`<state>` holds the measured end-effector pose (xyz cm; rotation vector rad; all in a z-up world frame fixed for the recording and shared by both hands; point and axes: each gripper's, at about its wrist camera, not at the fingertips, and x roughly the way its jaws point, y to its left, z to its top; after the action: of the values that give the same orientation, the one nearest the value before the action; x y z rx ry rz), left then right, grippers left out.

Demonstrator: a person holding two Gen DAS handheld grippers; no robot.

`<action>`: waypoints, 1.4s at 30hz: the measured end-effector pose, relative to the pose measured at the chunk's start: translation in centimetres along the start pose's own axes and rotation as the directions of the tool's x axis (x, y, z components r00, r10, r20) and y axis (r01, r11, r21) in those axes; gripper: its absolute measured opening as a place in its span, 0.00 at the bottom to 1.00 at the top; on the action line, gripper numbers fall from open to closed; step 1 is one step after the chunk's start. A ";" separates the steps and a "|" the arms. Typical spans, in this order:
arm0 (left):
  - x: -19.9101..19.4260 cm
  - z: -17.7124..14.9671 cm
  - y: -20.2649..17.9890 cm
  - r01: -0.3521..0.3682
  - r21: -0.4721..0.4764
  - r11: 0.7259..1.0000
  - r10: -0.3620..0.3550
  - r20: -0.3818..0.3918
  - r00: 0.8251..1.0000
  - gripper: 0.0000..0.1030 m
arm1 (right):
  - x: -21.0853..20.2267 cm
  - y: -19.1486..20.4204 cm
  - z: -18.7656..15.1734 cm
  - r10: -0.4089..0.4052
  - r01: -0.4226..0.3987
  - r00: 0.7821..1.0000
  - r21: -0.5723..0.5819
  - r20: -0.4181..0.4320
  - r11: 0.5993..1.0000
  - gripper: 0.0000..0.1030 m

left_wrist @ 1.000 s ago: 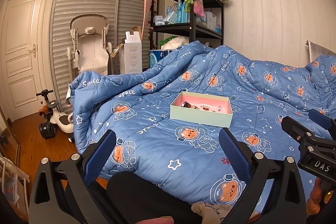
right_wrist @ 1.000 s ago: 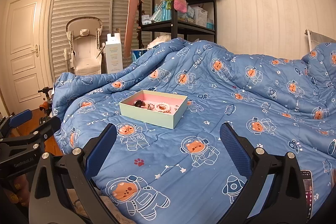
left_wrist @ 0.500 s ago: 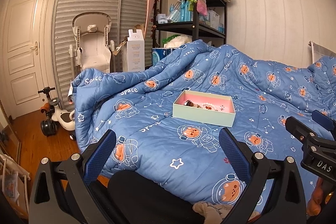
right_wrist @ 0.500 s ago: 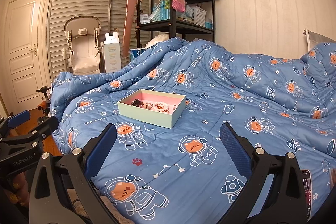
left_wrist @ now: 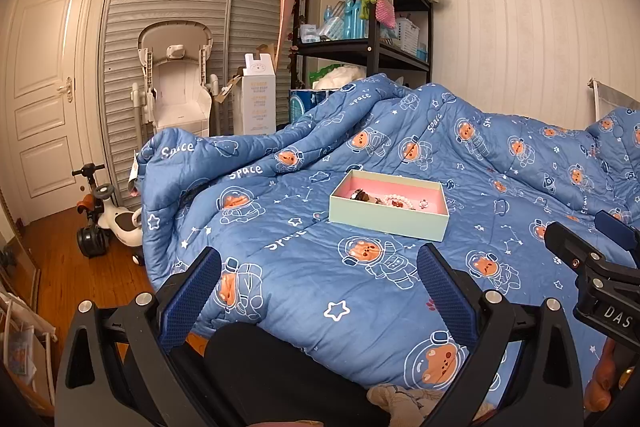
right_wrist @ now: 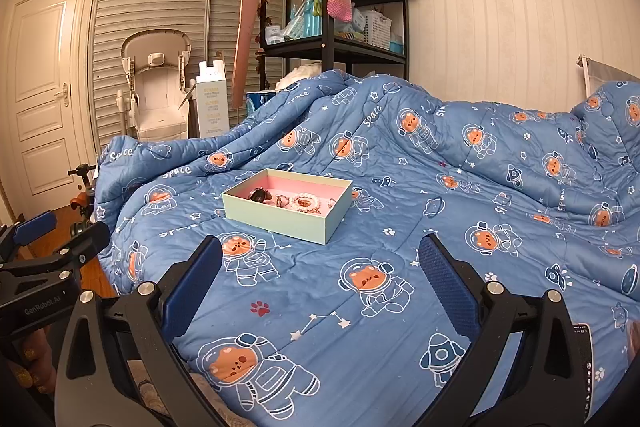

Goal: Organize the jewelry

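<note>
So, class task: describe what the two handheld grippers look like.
Both the left gripper and right gripper have black angular frames with silver bolts and dimpled blue finger pads. White lettering marks their sides: "DAS" on the right one, "GenRobot.AI" on the left.

Warm, dimmish indoor light, even and soft, with no glare; both views sharp at the centre, bowed and dark-cornered at the fisheye edges.

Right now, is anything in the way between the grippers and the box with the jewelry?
Nothing visible is. Only bare blue quilt lies between the open right gripper and the box. The open left gripper has the same clear run. The box has no lid on it.
</note>
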<state>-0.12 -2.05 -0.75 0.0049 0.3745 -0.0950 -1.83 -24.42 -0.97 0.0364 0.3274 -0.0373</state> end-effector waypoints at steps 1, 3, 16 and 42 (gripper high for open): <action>0.0 0.0 0.0 0.000 0.000 1.000 0.000 0.000 1.000 0.94 | 0.0 0.0 0.0 0.000 0.000 1.000 0.000 0.000 1.000 0.94; 0.0 0.0 0.0 0.001 0.000 1.000 -0.001 0.001 1.000 0.94 | 0.0 0.0 0.0 0.000 0.000 1.000 0.000 0.000 1.000 0.94; 0.0 0.1 0.1 0.002 0.000 1.000 -0.002 0.000 1.000 0.94 | 0.0 -0.1 0.1 0.001 -0.001 1.000 -0.001 0.000 1.000 0.94; 0.0 0.1 0.4 0.002 -0.002 1.000 -0.002 -0.003 1.000 0.94 | 0.1 -0.2 0.2 0.002 -0.002 1.000 -0.001 -0.002 1.000 0.94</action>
<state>-0.04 -1.65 -0.62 0.0027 0.3780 -0.0969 -1.71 -24.59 -0.83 0.0355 0.3297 -0.0353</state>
